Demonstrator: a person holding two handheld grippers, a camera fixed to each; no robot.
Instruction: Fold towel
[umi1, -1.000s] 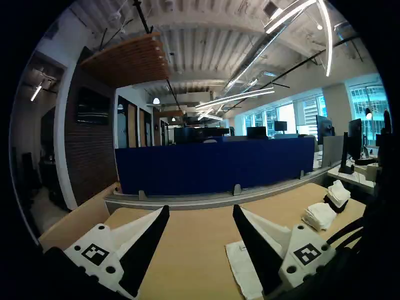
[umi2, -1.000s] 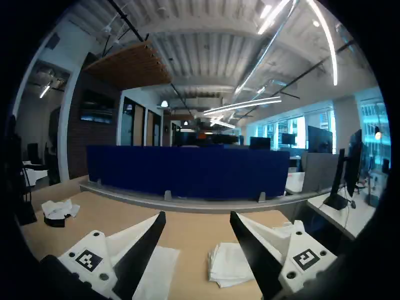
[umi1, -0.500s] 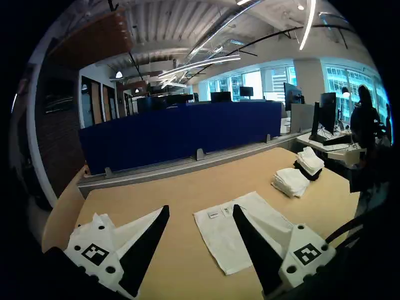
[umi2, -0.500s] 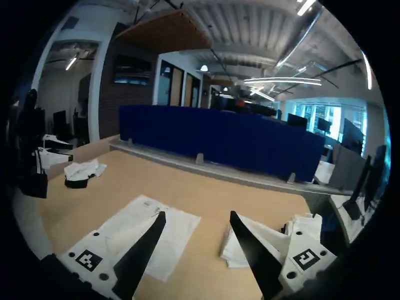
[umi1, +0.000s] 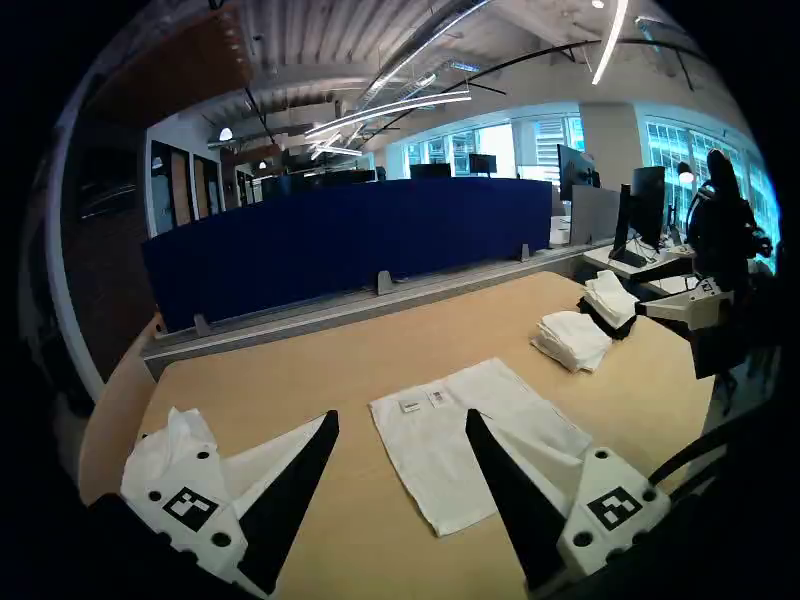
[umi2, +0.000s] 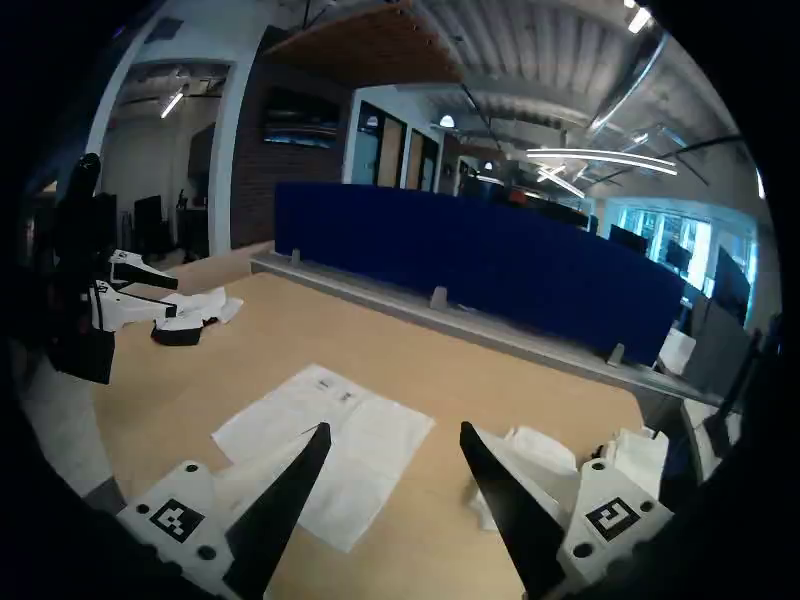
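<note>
**Left gripper view.** The left gripper (umi1: 400, 418) is spread wide and holds nothing. The towel (umi1: 480, 440) lies flat on the table (umi1: 300, 370), just ahead of the fingers. Its near-right part runs behind the right-hand finger. A crumpled towel (umi1: 165, 445) sits against the outer side of the left-hand finger. A folded stack (umi1: 570, 340) lies well ahead to the right.

Two small tags (umi1: 425, 402) sit near the towel's far edge. Their writing is too small to read. Each finger carries a square black-and-white marker (umi1: 190, 507), which is a pattern and bears no text.

**Right gripper view.** The right gripper (umi2: 395, 430) is also spread wide and empty. The towel lies ahead and to the left of the fingers, and its near edge passes behind the left-hand finger. Folded cloth (umi2: 530, 450) lies just beside the right-hand finger.

**Likely faults.**
- If you close from this height, the fingers probably miss the cloth. If you drop too steeply, the tips may jam on the table instead of sliding under the edge.
- If you take the two corners unevenly, the fold will likely come out skewed.
- Sweeping either gripper sideways may snag the crumpled towel or push the folded cloth.
</note>
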